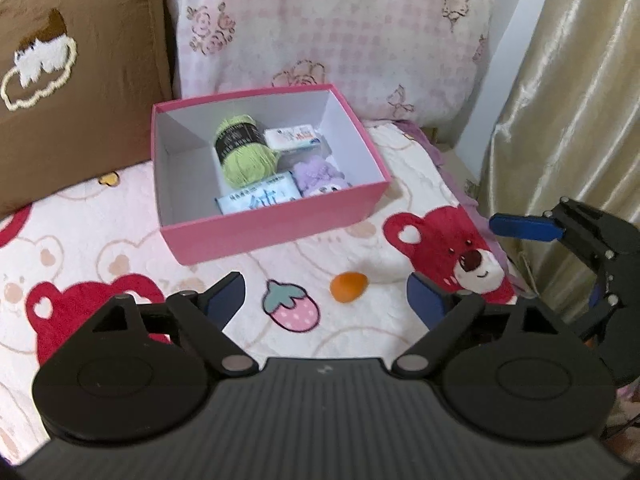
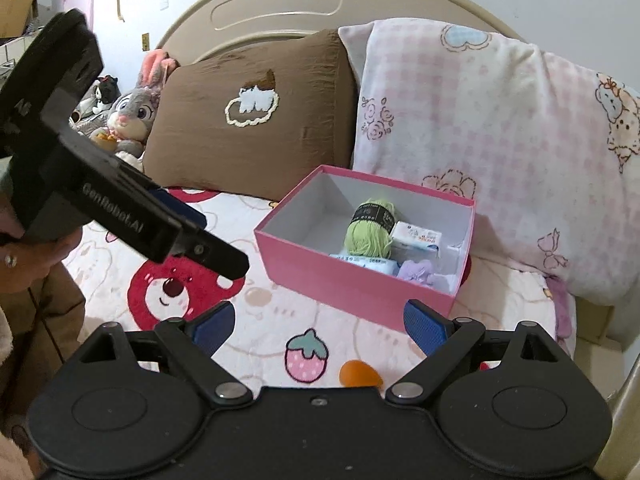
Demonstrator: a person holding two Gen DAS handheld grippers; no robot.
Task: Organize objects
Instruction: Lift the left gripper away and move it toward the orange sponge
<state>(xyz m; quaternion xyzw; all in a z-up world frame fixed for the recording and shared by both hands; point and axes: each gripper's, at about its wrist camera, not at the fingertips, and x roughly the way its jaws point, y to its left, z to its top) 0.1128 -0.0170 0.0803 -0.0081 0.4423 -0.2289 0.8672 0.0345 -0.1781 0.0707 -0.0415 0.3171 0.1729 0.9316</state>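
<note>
An open pink box point(image 1: 272, 236) stands on the bed and holds a green yarn ball point(image 1: 244, 148), a white tissue pack point(image 1: 294, 138), a wipes pack point(image 1: 260, 198) and a purple fluffy item point(image 1: 320, 178). An orange egg-shaped object point(image 1: 348, 286) lies on the blanket in front of the box. My left gripper point(image 1: 326, 300) hangs open just short of it, with nothing between its fingers. My right gripper point(image 2: 320, 324) is open too, empty, with the orange object point(image 2: 360, 374) below its fingers and the pink box point(image 2: 340, 280) ahead. The left gripper point(image 2: 222, 244) reaches in from the left, held by a hand point(image 2: 24, 256).
A brown pillow point(image 2: 248, 120) and a pink checked pillow point(image 2: 500, 140) lean on the headboard right behind the box. A stuffed rabbit point(image 2: 132, 116) sits at the far left. A gold curtain point(image 1: 568, 100) hangs at the bed's right edge. The bear-print blanket point(image 1: 100, 248) covers the bed.
</note>
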